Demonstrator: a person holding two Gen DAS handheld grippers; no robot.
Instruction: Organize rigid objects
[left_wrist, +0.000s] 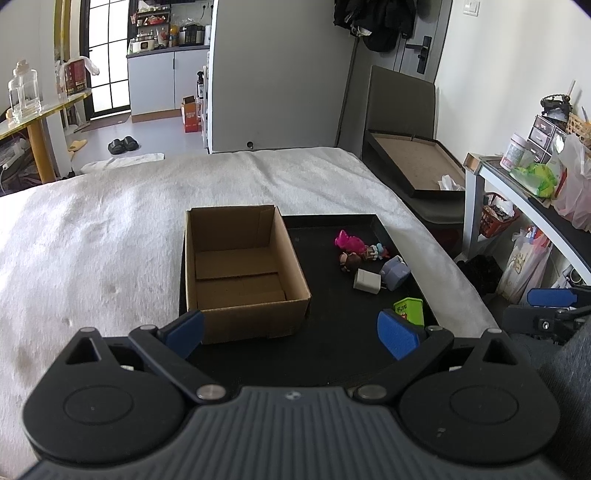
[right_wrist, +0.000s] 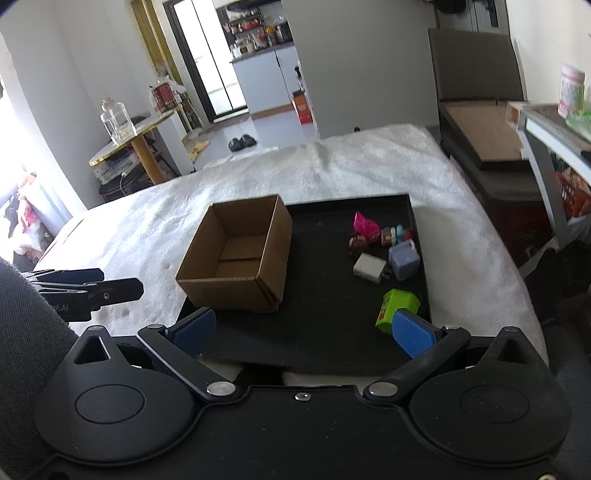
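1. The left gripper (left_wrist: 291, 334) hangs over the near edge of the black tray (left_wrist: 325, 236), its blue fingers wide apart and holding nothing.
2. The right gripper (right_wrist: 303, 328) is also spread wide and empty, near the same edge.
3. The cardboard box (left_wrist: 240, 269) stands open on the left part of the tray.
4. On the right part lie a pink toy (left_wrist: 349, 242), a small doll (left_wrist: 349, 262), a white charger (left_wrist: 366, 281), a lilac cube (left_wrist: 395, 273) and a green block (left_wrist: 409, 311), close together.
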